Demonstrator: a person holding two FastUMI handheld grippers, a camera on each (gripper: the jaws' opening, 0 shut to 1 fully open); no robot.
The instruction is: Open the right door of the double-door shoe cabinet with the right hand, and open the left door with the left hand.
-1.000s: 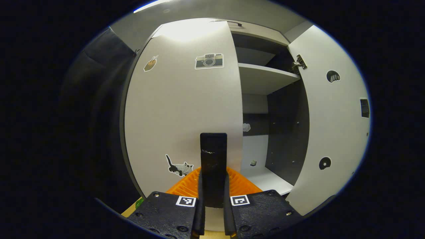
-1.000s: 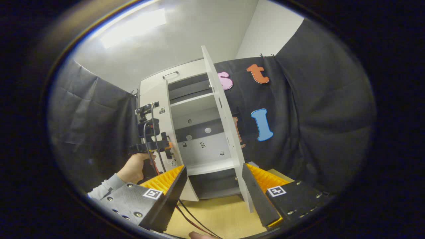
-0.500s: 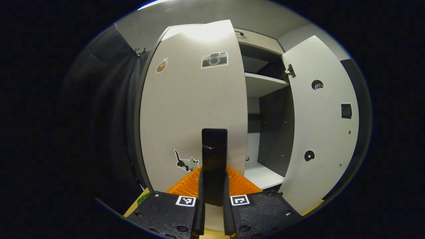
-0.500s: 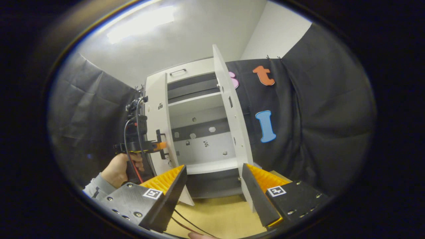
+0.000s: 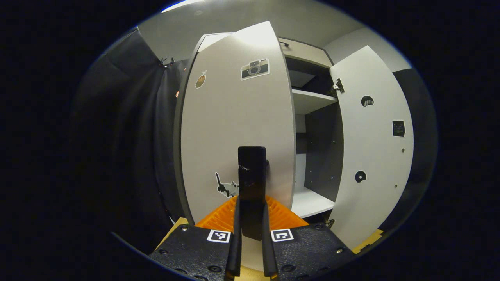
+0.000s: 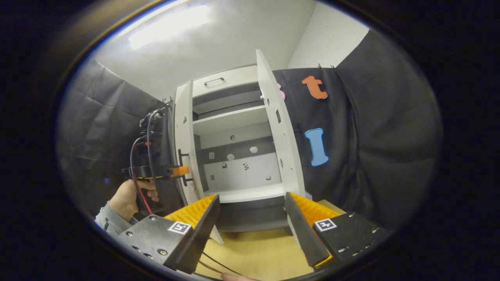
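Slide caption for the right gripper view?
Open right tool faces the cabinet, both doors swung out, left tool at the left door.

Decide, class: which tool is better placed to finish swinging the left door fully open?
The left tool: its fingers are closed on the handle of the left door. The right tool hangs open, away from the cabinet, and the right door already stands wide.

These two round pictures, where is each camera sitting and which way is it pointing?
Left gripper view: rides on the left gripper, facing the left door up close; its own jaws show at the bottom, closed at the door's handle.
Right gripper view: rides on the right gripper, held back from the shoe cabinet and looking into it; its jaws stand apart, and a hand holds the left gripper at the left door.
Shared: both show the cabinet's two doors, including the right door, and its shelves.
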